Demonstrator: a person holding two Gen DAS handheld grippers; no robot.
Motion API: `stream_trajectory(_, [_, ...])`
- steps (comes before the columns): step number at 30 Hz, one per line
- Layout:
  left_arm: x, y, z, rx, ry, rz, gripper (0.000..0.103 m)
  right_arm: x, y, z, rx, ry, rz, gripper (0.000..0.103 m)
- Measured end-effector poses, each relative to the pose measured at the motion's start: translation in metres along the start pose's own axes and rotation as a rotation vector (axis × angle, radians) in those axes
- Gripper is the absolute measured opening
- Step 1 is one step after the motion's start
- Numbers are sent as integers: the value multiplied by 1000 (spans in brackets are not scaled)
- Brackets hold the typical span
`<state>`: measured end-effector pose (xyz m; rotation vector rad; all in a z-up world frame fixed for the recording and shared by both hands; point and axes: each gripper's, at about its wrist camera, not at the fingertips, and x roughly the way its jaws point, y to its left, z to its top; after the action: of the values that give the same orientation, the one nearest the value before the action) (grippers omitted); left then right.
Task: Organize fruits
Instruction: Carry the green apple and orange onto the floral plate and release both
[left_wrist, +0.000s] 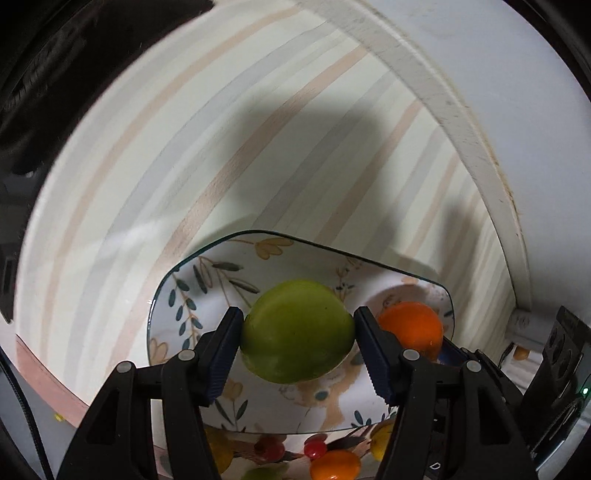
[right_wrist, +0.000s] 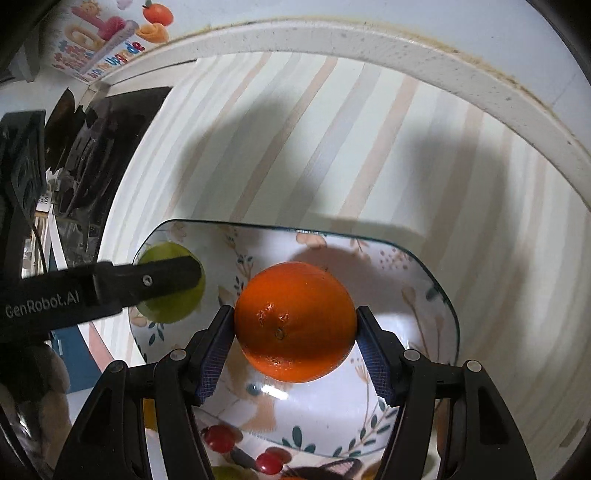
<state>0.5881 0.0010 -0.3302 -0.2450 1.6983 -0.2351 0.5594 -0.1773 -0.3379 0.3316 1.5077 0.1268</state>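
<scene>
Left wrist view: jaws stood about a fruit's width apart, both pads touching a green fruit (left_wrist: 297, 330) at its widest line, so the left gripper (left_wrist: 297, 334) had it pinched, presumably over the plate (left_wrist: 177, 295) for release. An orange (left_wrist: 412, 325) sat at 3 o'clock of the green fruit, over the same plate. Whether either fruit touched the plate could not be told. Striped cloth (left_wrist: 184, 166) covered the table; white trim (left_wrist: 461, 129) ran at 1 o'clock.

Right wrist view: jaws likewise apart by a fruit's width, pads pressed on the orange, right gripper (right_wrist: 295, 330) holding it above plate centre. The left gripper with the green fruit lay at 9 o'clock. Small red fruits (right_wrist: 267, 461) lay at 6 o'clock, near the plate's edge; a printed box (right_wrist: 107, 37) stood at 11 o'clock.
</scene>
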Motion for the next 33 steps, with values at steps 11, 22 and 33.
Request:
stream_trajectory(11, [9, -6, 6, -16, 34, 49, 60, 6, -3, 5, 16, 70, 34, 88])
stream_trajectory(22, [-35, -20, -12, 35, -111, 157, 89, -45, -5, -30, 5, 2, -124, 95])
stream_trajectory(33, [-85, -10, -103, 103, -293, 334, 89, -96, -6, -102, -1, -72, -159, 95])
